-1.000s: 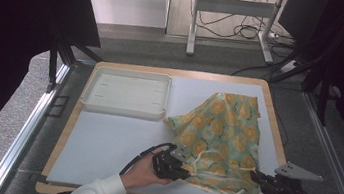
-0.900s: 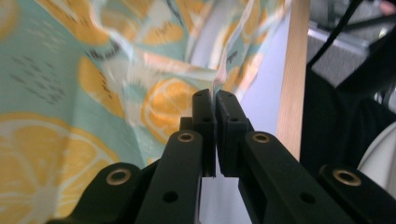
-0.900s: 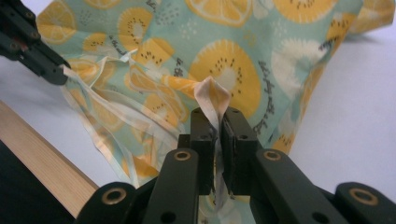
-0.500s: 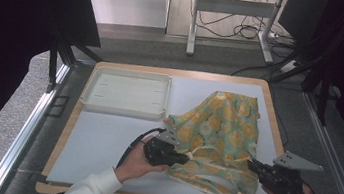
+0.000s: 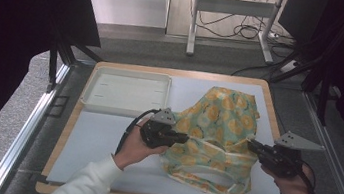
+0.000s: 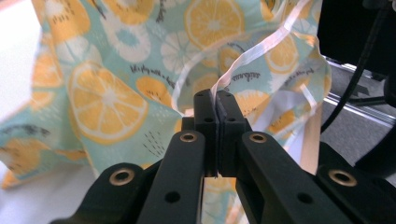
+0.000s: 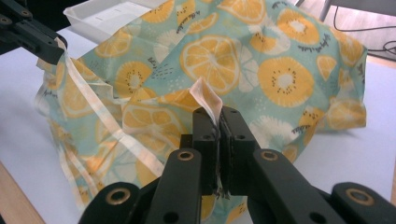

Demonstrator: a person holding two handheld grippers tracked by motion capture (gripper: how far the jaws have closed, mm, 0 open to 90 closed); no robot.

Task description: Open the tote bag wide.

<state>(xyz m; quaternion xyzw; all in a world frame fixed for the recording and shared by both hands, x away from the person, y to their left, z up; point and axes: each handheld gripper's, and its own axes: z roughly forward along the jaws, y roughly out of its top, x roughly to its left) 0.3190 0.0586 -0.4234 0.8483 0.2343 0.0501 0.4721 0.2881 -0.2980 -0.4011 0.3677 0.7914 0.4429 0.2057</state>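
1. A thin, soft cloth [image 5: 219,128] printed with orange and lemon slices on a pale teal ground lies crumpled on the right half of the white mat [image 5: 104,138]. It bunches up in loose folds rather than lying flat.

2. A pale ribbon-like trim [image 6: 261,51] runs along the cloth's edge; in the left gripper view it loops up glossy and narrow from between the jaws.

3. The left gripper [image 5: 182,138], matte black with brass-coloured pivot pins, has its jaws pressed together on that trim at the cloth's left edge. In its own view the left gripper [image 6: 216,100] pinches the strip with no gap between the jaws.

4. The right gripper [image 5: 250,145] sits at the cloth's right edge, held by the person's right hand [image 5: 294,186]. In its own view the right gripper [image 7: 218,116] is clamped on a folded corner of the fabric, a small pale flap sticking up above the jaws.

5. The cloth hangs slack between the two grippers, its lower edge resting on the mat.

6. A shallow, rectangular white plastic tray [image 5: 125,91] with rounded corners lies at the mat's far left, just beside the cloth but apart from it.

7. The mat rests on a light wooden table [image 5: 60,148] with a smooth rim.
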